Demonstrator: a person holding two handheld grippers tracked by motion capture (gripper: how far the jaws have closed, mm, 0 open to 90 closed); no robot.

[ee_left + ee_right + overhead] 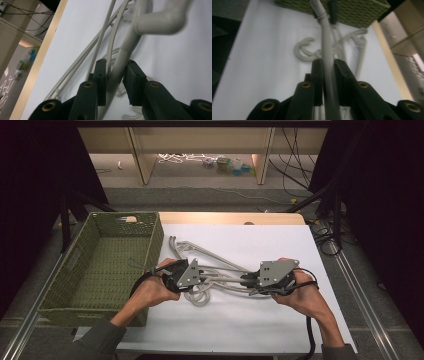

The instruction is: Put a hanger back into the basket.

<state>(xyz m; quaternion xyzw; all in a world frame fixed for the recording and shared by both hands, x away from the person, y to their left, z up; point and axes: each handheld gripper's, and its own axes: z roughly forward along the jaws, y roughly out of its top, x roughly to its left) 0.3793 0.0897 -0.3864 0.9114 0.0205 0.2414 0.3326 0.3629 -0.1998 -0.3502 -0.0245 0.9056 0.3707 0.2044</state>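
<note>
Grey hanger (225, 282) clamped between both tongs.

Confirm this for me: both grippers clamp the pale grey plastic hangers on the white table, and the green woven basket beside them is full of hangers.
Wrong on the basket. The green woven basket is empty, as the high view shows. The rest holds: left gripper and right gripper both clamp the pale grey plastic hangers on the white table.

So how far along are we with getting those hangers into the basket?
Nothing looks delivered yet: the green basket shows no hangers inside. In hand: the left gripper and right gripper each clamp a bar of the grey hangers, tangled on the white table. Left: probably separating one, lifting it into the basket, then the rest.
</note>
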